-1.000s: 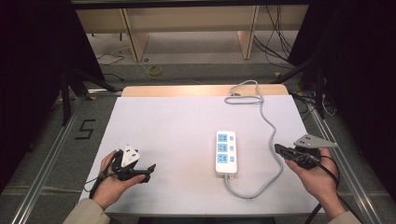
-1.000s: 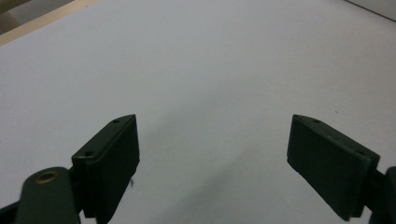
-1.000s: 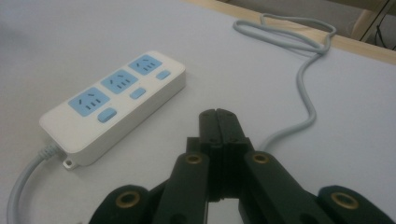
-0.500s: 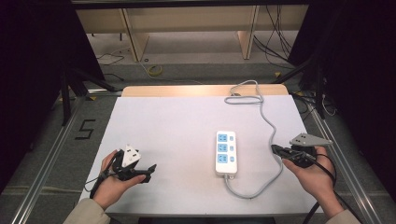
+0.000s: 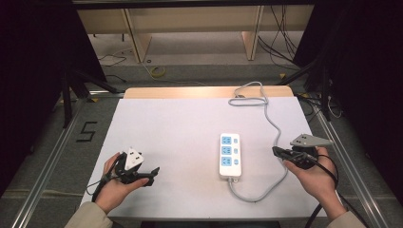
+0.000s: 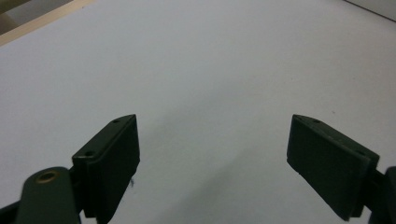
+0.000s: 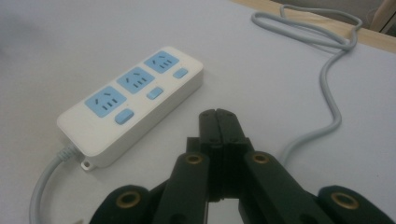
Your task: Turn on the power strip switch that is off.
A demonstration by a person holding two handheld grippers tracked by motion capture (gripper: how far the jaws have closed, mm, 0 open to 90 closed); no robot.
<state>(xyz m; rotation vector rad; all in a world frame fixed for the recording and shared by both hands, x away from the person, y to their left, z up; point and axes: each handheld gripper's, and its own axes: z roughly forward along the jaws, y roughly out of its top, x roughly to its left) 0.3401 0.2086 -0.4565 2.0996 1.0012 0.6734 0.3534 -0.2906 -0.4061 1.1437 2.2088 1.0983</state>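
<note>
- At the left of the high view, a person's left hand rests low on the white surface [image 5: 190,123], holding the left tongs [image 5: 151,174]. The tips point toward the middle of the surface.
- In the left gripper view the left tongs' two black jaws stand wide apart with only bare white surface between them. They hold nothing. This looks like a waiting pose, set open so they could take something later.
- Near the middle, a little to the right, lies a white power strip [image 5: 229,155] with three blue sockets and three small blue switches. It lies flat, sockets facing up, its long side running away from the person.
- Its grey cable [image 5: 272,124] leaves the near end, curves out to the right, then runs up to a loose coil at the far edge. The slack suggests the strip is free to be moved.
- At the right, the right hand holds the right tongs [image 5: 277,151] just beside the cable, tips aimed left toward the strip.
- In the right gripper view these jaws are pressed fully together and grip nothing. The strip lies just ahead of them, apart from the tips, so this hand seems the one about to act on it.
</note>
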